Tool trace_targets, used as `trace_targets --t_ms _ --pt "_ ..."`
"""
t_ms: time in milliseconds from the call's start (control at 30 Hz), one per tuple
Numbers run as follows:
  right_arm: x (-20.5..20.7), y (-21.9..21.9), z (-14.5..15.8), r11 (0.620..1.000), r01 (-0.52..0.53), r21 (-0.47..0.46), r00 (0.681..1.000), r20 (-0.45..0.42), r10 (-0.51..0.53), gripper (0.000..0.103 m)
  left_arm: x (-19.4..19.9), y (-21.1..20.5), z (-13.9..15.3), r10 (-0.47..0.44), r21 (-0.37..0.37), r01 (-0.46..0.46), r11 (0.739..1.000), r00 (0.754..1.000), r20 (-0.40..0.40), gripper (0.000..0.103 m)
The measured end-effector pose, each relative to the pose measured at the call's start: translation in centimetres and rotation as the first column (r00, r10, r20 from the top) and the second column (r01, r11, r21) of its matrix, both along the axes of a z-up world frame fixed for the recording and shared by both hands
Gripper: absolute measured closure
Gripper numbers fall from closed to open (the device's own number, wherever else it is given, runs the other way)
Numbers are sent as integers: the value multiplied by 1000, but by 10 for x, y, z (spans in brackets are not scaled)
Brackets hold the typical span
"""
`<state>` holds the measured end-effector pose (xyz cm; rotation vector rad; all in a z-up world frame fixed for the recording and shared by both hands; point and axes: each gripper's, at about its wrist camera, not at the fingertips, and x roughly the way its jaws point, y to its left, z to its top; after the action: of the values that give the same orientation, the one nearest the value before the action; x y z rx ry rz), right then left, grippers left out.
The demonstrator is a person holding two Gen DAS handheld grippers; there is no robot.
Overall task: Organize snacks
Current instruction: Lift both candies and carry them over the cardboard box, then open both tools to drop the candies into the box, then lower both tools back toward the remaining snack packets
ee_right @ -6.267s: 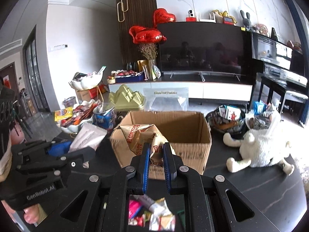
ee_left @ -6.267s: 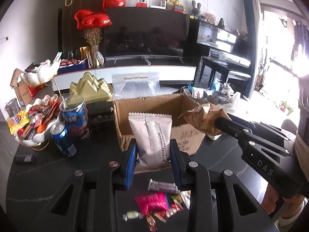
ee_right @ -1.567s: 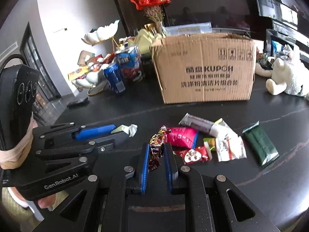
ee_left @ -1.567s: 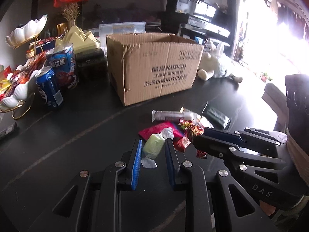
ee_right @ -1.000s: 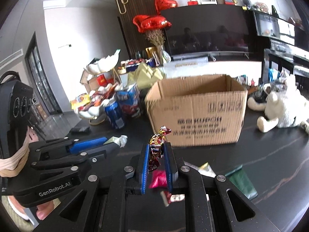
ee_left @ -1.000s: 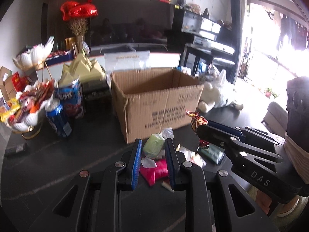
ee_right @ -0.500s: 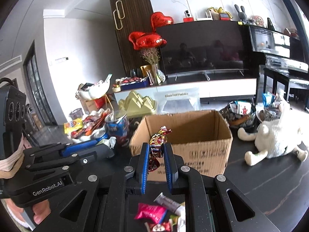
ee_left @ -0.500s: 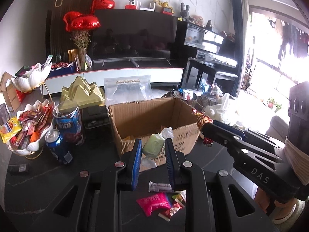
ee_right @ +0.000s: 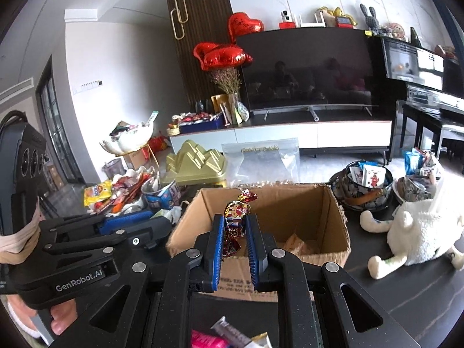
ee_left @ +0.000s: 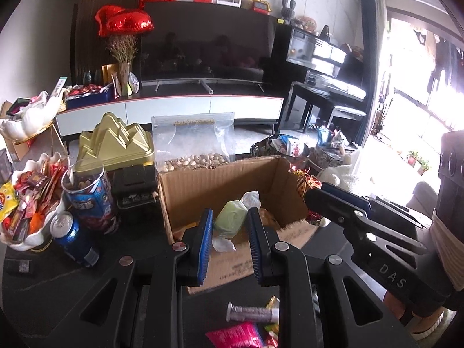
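Left gripper (ee_left: 229, 221) clenched on green candy (ee_left: 230, 219); right gripper (ee_right: 235, 232) on foil candy (ee_right: 236, 217). Light, crinkly, probably slippery; best pinched mid-body. Box (ee_right: 333, 217) at 12 o'clock.

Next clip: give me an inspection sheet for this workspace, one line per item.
Surface: dark marbled table, crowded.
Job's things: open cardboard box with snacks already inside; green candy and red-gold candy held above it; loose snack packets on the table in front of the box.
Clutter: blue can, snack tub, gold tin, bag of nuts, white shell dish of snacks, plush toy.
Grippers: left gripper shut on green candy; right gripper shut on red-gold candy.
Cables: nothing seen.
Surroundings: television, red heart balloons, piano.
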<state>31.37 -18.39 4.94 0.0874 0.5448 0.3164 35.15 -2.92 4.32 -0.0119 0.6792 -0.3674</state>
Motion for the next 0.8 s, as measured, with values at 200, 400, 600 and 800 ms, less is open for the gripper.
trace_targets --t_ms 200,400,600,800 --pt "33 -6 -7 999 52 3 998 -19 -52 85 30 -2 -6 44 11 -44 999 999 8 56" --pt "40 -11 -14 992 118 -52 992 -42 -121 58 25 4 -9 99 39 -99 994 995 14 45" --pt "15 -11 -17 994 93 -61 993 -62 -97 53 -10 6 -2 89 39 -91 995 995 45 40" --pt "-15 -8 -17 996 71 -47 994 -81 -74 51 -48 10 7 84 39 -88 995 993 88 37"
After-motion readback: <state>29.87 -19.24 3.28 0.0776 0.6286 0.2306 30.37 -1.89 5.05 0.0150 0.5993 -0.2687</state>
